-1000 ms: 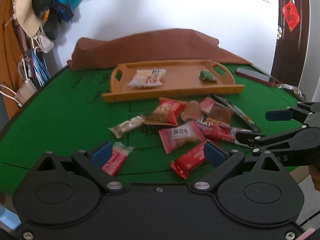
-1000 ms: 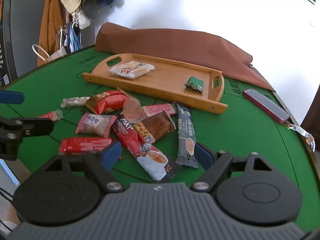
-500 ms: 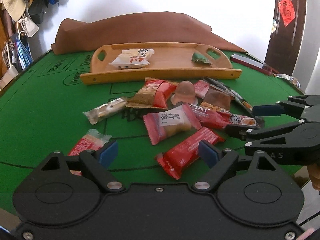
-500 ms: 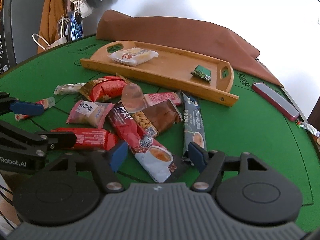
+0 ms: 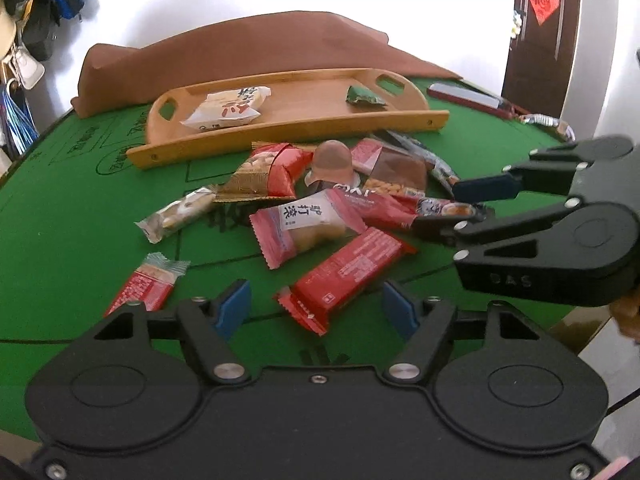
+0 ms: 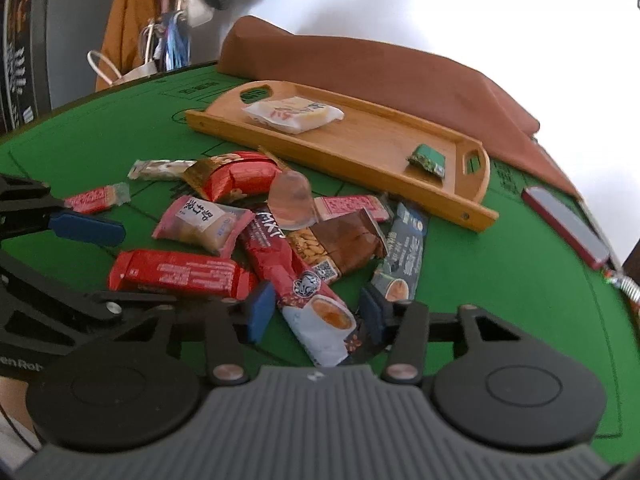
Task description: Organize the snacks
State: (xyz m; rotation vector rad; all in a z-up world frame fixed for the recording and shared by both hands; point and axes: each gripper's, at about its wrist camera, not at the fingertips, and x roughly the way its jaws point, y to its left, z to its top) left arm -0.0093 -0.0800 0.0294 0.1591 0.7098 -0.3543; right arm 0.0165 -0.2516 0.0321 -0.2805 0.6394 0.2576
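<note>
**Two snacks in the tray, the rest piled on the felt**

The wooden tray (image 5: 280, 136) sits toward the back of the green table (image 5: 80, 216), in front of a brown cloth (image 5: 248, 48). Only two things are in it: a white packet with red print (image 5: 228, 108) at one end and a small green packet (image 5: 362, 98) near the opposite handle cutout. The middle of the tray is bare wood.

Everything else lies in a loose heap just in front of the tray: a red-and-gold peanut bag (image 5: 272, 172), a clear jelly cup (image 5: 332, 160), a pink packet with a white label (image 5: 304, 224), a brown nut packet (image 5: 400, 176) and a dark coffee stick (image 6: 404, 252). A pale wrapped bar (image 5: 176, 214) and a small red-and-white bar (image 5: 146, 286) lie off to the side, apart from the heap.

The left gripper (image 5: 316, 310) is about half open, its jaws just been closing, with the end of the flat red bar (image 5: 348, 272) between the blue pads, not touching them as far as I can see. The right gripper (image 6: 316, 312) has been closing too and is narrower, straddling the red coffee sachet (image 6: 304, 280); the pads look right at its edges, but I can't tell if they actually press it.

A red phone-like slab (image 6: 568, 224) lies past the tray's end.
</note>
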